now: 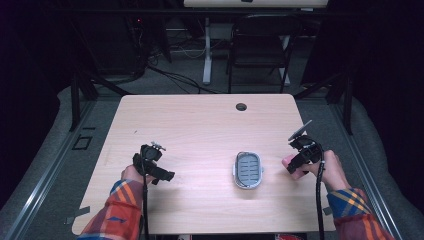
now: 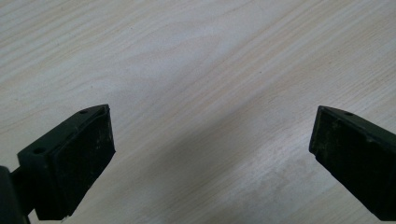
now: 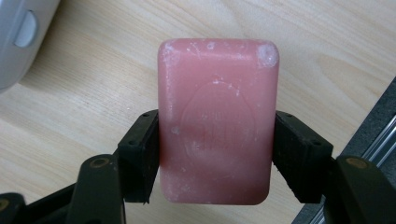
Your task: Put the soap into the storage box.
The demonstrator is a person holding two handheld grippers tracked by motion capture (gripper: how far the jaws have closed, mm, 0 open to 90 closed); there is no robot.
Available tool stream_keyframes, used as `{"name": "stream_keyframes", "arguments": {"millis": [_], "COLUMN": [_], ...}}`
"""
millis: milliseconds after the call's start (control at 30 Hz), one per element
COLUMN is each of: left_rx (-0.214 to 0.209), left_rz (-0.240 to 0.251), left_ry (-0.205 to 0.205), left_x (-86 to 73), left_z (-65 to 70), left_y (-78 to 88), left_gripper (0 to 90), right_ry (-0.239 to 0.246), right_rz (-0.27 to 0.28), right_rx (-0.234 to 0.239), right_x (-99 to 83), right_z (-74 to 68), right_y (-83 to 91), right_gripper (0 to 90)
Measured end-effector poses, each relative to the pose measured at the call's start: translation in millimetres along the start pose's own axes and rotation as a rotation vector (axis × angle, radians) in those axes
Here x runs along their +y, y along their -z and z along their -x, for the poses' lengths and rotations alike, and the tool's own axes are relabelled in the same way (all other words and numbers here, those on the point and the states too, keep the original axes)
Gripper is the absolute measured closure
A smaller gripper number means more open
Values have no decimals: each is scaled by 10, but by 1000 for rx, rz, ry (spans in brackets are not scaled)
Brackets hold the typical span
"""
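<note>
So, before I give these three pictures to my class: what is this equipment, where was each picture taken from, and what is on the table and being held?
No robot here: a person in plaid sleeves holds a hand-operated gripper in each hand at a wooden table. The high view looks down from above the person's side. Each of the other two pictures comes from a camera riding on one gripper, looking along its two black jaws.

On the table lies a grey soap dish, between the hands.

The left gripper is open, with bare wood between its jaws. The right gripper is shut on a pink bar of soap, gripped by its two long sides; in the high view it sits to the right of the dish, near the table edge.
</note>
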State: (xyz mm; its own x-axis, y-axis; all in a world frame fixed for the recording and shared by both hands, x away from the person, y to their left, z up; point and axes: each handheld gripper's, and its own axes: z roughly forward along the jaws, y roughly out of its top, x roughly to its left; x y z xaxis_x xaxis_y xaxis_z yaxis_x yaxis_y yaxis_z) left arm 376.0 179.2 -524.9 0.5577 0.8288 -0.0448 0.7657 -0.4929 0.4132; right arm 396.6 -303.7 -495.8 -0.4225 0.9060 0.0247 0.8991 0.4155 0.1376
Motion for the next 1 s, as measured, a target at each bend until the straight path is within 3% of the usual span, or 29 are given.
{"name": "stream_keyframes", "arguments": {"millis": [100,133,433,1000], "left_rx": [-1,-1,2,4], "left_rz": [-2,-2,3,-5], "left_ry": [-7,-9,-10,-19], "left_x": [5,6,-14,-31], "left_z": [6,6,6,7], "left_y": [-6,-7,7,12], "left_gripper": [1,1,1,2], "right_ry": [42,16,70,92], "right_rz": [-35,-2,-4,32], "right_rx": [-6,-3,-7,4], "right_x": [22,9,92,151], "right_z": [-15,-43,-129,-254], "right_y": [57,38,122,289], "right_gripper": [371,371,371,371]}}
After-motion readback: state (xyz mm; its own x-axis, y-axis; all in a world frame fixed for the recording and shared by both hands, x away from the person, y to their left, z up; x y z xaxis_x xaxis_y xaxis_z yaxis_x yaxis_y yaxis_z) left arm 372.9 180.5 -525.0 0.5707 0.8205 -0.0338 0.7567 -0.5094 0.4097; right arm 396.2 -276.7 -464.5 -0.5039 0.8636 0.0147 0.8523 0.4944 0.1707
